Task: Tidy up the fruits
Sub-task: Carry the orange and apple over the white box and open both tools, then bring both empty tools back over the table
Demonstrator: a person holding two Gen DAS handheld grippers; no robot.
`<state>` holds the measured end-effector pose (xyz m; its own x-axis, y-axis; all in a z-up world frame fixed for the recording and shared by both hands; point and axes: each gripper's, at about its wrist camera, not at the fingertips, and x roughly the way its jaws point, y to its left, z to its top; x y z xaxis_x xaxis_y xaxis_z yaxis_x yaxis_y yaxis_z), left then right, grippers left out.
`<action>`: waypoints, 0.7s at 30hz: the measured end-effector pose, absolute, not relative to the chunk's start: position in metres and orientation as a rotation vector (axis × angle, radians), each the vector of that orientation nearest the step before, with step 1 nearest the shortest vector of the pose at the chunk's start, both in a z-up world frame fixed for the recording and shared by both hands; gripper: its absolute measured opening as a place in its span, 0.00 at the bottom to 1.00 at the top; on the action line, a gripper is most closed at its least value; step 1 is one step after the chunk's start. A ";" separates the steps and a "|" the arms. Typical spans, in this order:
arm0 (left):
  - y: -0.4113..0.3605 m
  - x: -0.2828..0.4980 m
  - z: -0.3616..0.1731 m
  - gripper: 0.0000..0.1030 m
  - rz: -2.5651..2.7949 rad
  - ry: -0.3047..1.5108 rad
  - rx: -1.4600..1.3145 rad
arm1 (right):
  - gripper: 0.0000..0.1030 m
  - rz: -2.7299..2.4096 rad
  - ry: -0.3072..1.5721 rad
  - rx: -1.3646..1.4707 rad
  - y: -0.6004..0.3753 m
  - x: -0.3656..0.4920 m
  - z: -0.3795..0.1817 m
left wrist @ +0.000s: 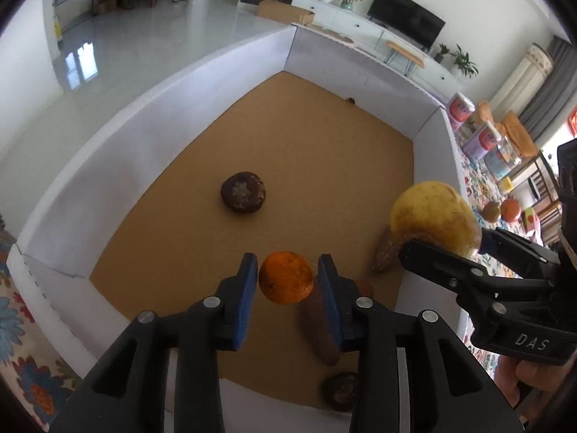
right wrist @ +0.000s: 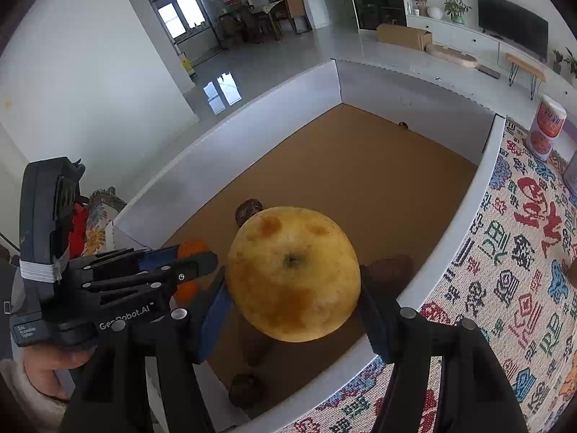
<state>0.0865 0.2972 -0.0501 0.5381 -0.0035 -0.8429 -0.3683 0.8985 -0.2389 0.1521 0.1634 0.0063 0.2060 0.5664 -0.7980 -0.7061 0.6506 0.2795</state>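
Note:
My left gripper (left wrist: 287,281) is shut on a small orange (left wrist: 285,276) and holds it above the brown floor of a white-walled box (left wrist: 155,133). My right gripper (right wrist: 293,288) is shut on a large yellow pomelo-like fruit (right wrist: 293,274), held over the box's right wall (right wrist: 465,213). The same yellow fruit (left wrist: 432,216) shows at the right of the left wrist view, and the orange (right wrist: 191,249) shows behind the left gripper in the right wrist view.
In the box lie a dark brown round fruit (left wrist: 243,192), brown oblong fruits (left wrist: 385,249) (left wrist: 321,328) and another dark round one (left wrist: 340,389). Outside, on a patterned cloth (right wrist: 505,270), stand cans (right wrist: 546,130) and two more fruits (left wrist: 503,210).

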 end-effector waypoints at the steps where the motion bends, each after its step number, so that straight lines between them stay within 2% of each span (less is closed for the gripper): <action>1: 0.296 0.084 -0.050 0.56 0.236 0.976 -0.411 | 0.64 0.882 1.055 -0.169 0.172 0.155 -0.002; 2: 0.295 0.081 -0.048 0.61 0.254 0.957 -0.401 | 0.65 0.869 1.067 -0.174 0.178 0.157 -0.008; 4: 0.292 0.074 -0.040 0.64 0.272 0.914 -0.379 | 0.66 0.836 1.023 -0.154 0.182 0.160 -0.006; 9: 0.264 0.064 -0.012 0.77 0.248 0.808 -0.293 | 0.84 0.794 0.852 0.003 0.126 0.159 0.029; 11: 0.240 0.064 -0.003 0.78 0.185 0.781 -0.266 | 0.94 0.726 0.795 0.013 0.088 0.158 0.037; 13: 0.205 0.066 0.002 0.78 0.093 0.777 -0.242 | 0.99 0.619 0.750 0.002 0.042 0.154 0.032; 15: 0.158 0.071 0.002 0.81 -0.049 0.799 -0.216 | 1.00 0.498 0.739 -0.014 -0.010 0.151 0.013; 16: 0.132 0.074 -0.001 0.85 -0.131 0.820 -0.203 | 1.00 0.433 0.756 -0.027 -0.038 0.152 -0.002; 21: 0.014 0.107 -0.046 0.86 -0.367 0.917 -0.131 | 1.00 0.086 0.940 -0.065 -0.185 0.145 -0.086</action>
<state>0.1066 0.0141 -0.0459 0.5512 -0.3645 -0.7505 0.2539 0.9301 -0.2653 0.1452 -0.1848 -0.0861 0.5865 0.0455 -0.8087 -0.1018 0.9946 -0.0179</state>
